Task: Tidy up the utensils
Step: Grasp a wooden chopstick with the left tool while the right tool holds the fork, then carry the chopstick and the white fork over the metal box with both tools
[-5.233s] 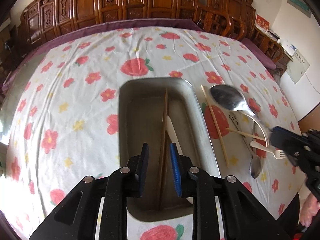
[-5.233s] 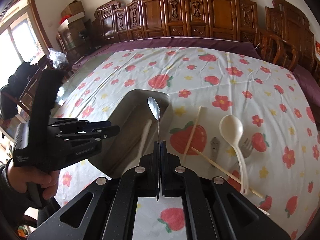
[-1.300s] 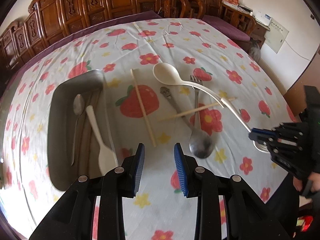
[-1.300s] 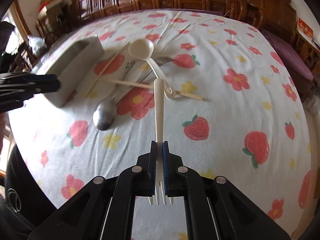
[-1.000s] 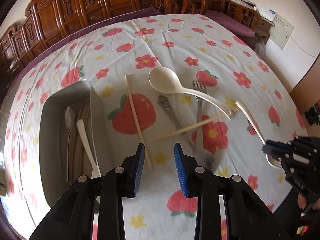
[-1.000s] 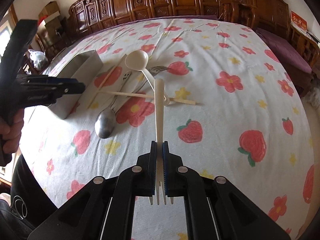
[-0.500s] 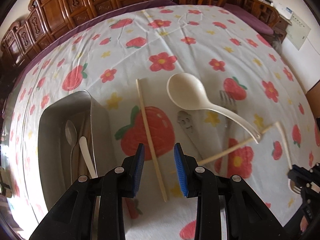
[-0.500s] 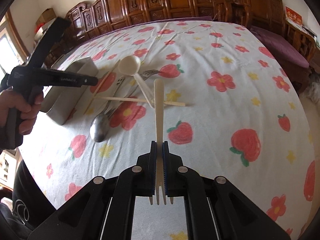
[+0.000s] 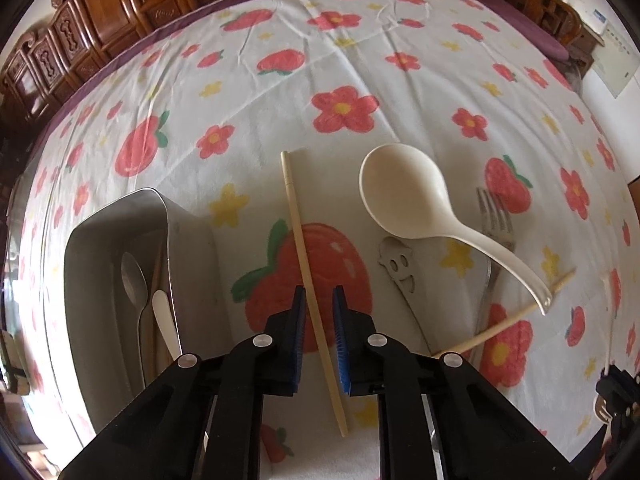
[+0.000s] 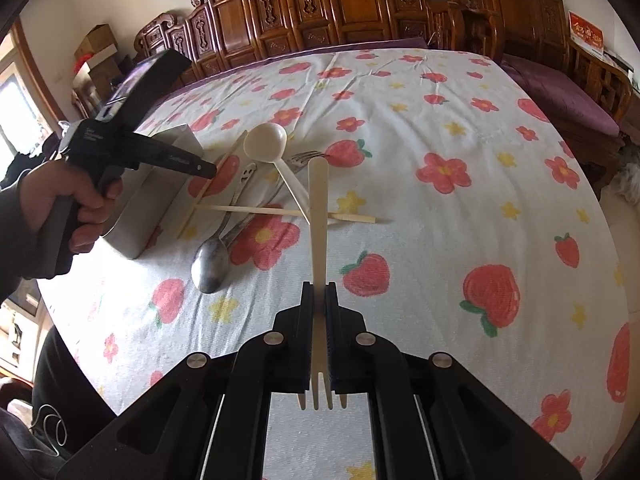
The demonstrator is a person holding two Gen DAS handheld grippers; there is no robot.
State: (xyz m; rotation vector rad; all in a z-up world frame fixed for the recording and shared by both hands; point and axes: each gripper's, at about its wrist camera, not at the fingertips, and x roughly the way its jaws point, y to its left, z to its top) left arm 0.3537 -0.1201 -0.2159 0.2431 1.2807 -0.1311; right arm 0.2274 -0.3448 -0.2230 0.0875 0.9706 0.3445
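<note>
Left tool point(image 9: 318, 312) open astride a chopstick point(image 9: 308, 272); right tool point(image 10: 319, 308) clamped on a plastic fork point(image 10: 318, 216).

The chopstick lies on the counter point(image 9: 400, 20) between the parted jaws, contact not discernible. The fork is held off the counter, handle forward, tines toward the camera. The tray point(image 9: 96, 320) beside the chopstick holds a metal spoon point(image 9: 134, 280) and a white utensil point(image 9: 164, 316). White ladle point(image 9: 404, 196), metal fork point(image 9: 494, 220), second chopstick point(image 9: 504, 322) lie near.
</note>
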